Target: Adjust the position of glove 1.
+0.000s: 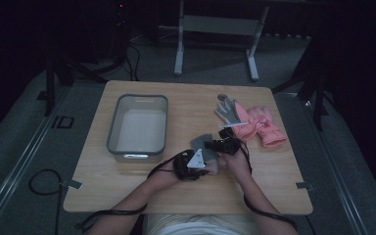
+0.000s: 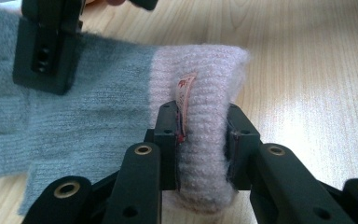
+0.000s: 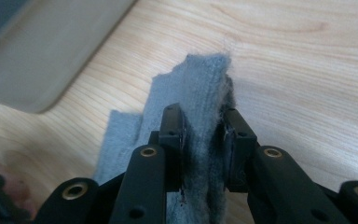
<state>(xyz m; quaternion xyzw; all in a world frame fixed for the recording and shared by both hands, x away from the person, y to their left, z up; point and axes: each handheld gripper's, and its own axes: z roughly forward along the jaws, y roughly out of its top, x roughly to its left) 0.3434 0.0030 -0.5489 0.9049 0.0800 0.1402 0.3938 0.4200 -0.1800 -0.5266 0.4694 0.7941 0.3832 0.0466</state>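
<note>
High view: a grey bin (image 1: pixel 138 127) sits on the left part of the wooden table (image 1: pixel 186 193). Nothing lies inside it, and its pale floor is bare. At the far right of the table lie some pink and grey gloves (image 1: pixel 249 122), well apart from the bin.

Just beside the bin's near right corner, two hands meet over a grey and pink knit glove (image 1: pixel 204 147). The left gripper (image 1: pixel 192 165) and the right gripper (image 1: pixel 223 145) both hold this glove above the table.

Left gripper view: the black jaws are clamped tight on the glove's soft pink cuff (image 2: pixel 205 154), with a small white tag (image 2: pixel 185 95) sticking up beside one jaw. The grey finger part (image 2: pixel 74 126) spreads away to the left, where the right gripper pinches it.

Right gripper view: the jaws squeeze a fold of the grey knit (image 3: pixel 203 126). A corner of the bin (image 3: pixel 37 60) shows at the upper left.
</note>
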